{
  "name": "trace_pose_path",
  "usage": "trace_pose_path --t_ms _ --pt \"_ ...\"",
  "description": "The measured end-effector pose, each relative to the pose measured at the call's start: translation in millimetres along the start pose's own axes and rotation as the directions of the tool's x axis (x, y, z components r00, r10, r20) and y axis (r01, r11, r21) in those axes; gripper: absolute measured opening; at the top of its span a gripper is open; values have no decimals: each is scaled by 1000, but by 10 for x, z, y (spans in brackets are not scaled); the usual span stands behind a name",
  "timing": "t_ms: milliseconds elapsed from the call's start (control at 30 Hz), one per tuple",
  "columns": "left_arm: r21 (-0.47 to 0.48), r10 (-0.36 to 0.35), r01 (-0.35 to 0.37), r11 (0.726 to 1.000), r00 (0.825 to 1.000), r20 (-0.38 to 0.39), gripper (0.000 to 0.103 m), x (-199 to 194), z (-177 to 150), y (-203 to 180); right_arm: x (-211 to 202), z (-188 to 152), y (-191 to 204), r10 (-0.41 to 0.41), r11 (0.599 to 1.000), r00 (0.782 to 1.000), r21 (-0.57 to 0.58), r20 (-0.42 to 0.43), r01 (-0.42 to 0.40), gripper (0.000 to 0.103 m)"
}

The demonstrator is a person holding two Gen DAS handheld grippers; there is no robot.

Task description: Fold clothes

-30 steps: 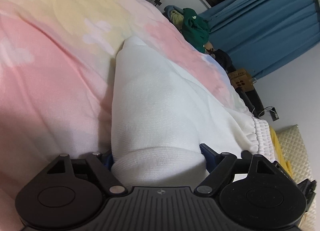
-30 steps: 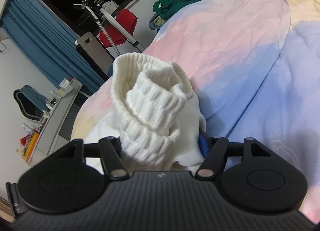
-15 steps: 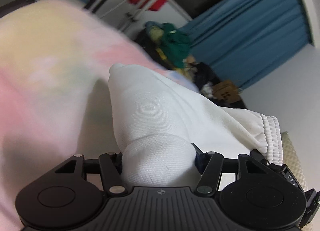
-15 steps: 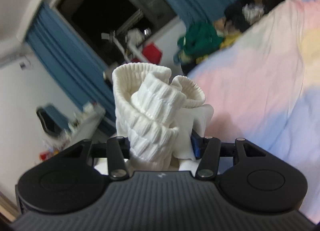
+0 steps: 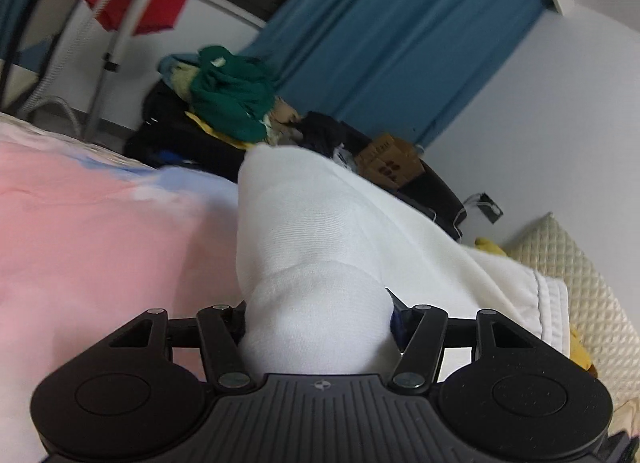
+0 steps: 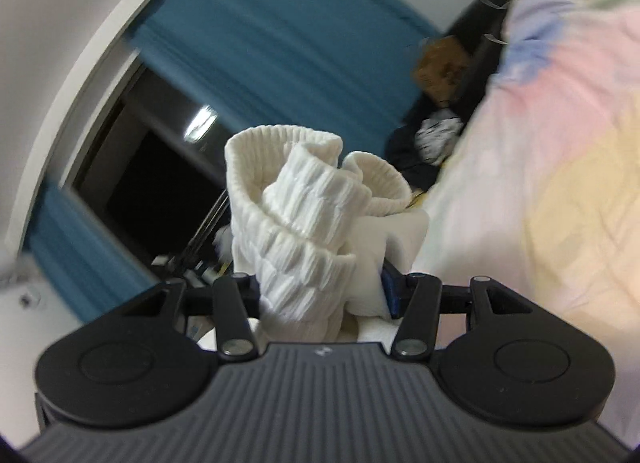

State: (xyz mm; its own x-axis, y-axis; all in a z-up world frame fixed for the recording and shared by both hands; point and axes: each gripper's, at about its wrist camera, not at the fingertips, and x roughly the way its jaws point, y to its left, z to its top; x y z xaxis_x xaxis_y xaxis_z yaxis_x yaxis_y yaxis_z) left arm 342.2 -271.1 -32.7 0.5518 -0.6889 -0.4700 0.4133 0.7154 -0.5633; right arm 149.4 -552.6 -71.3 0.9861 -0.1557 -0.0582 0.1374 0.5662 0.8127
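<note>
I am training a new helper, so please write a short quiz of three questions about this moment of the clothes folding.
1. True or false: the left gripper is shut on smooth white fabric.
2. What does the right gripper hold? A) a green garment B) a ribbed white cuff C) nothing
3. Which colour are the curtains behind the clothes pile?

Key: 1 true; 2 B; 3 blue. The white garment is bunched between both grippers' jaws, above the pastel bedspread.
</note>
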Motion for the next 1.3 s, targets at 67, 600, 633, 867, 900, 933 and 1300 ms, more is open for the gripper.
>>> trace_pose_path --t_ms 67,600,633,867,900,933,1300 --pt "13 -3 4 1000 999 -41 61 332 -84 60 80 -36 -248 -30 999 999 24 20 30 53" --pt "224 174 -149 963 980 -95 74 134 -501 24 36 -367 -1005 -331 921 929 156 -167 357 70" --pt "245 167 -142 959 983 -81 78 -19 -483 -49 -73 -338 -908 -362 909 917 156 -169 388 74" --pt "392 138 -132 910 990 14 87 -1145 -417 -668 -770 -229 -79 -425 904 900 4 -98 428 75" --pt "408 130 -132 903 991 33 88 -1320 -414 -754 -845 -189 64 -408 913 909 -26 -90 407 75" --pt "421 127 -138 896 990 54 92 -1492 -416 -841 -921 -150 207 -390 920 917 -55 -82 387 75" --pt "554 115 -215 805 971 210 103 -3260 -654 -1466 -1912 -107 1705 -262 860 965 -458 -21 224 84"
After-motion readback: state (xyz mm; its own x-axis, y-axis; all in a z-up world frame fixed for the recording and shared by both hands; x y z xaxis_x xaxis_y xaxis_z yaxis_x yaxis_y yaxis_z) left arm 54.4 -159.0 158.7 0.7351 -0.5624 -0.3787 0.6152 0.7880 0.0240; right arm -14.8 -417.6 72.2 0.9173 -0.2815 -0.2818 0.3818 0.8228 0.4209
